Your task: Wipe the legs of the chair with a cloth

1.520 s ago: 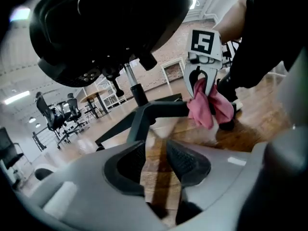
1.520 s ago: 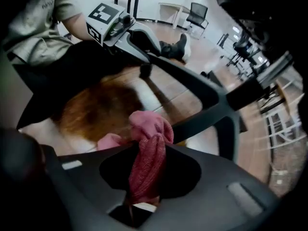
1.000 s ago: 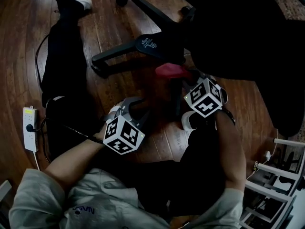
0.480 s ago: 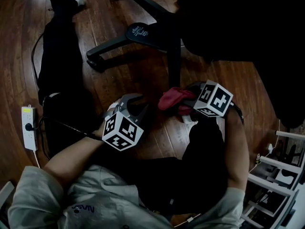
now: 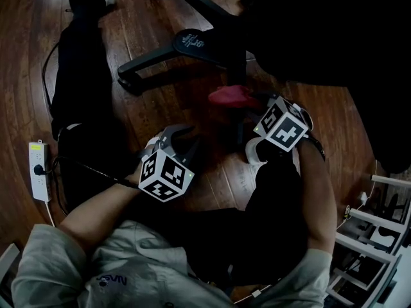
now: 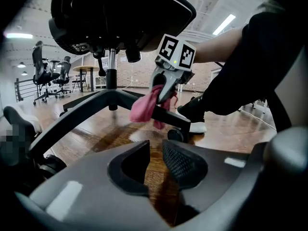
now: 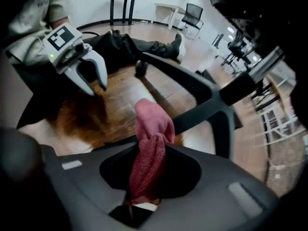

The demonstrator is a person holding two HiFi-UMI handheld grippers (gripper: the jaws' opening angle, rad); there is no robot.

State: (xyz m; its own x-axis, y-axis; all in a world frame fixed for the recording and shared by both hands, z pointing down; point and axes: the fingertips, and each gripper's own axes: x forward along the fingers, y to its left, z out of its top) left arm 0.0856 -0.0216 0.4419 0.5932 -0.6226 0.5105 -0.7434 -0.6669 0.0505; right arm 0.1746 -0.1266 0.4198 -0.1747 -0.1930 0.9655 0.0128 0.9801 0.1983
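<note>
Right tool with cloth forward, nose-down

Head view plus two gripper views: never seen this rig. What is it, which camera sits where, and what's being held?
There is no robot here. A person sitting on a wooden floor holds a two-jaw gripper in each hand. The head view looks down from a camera on their head. Each gripper view comes from a camera riding on that gripper, looking along its jaws. The marker cubes are part of the grippers.

The right gripper is shut on a pink cloth, which rests against a leg of the black chair base. The left gripper holds nothing. Its jaws have just been closing, and only floor shows in the narrow gap between them. A white power strip lies at the head view's left.
</note>
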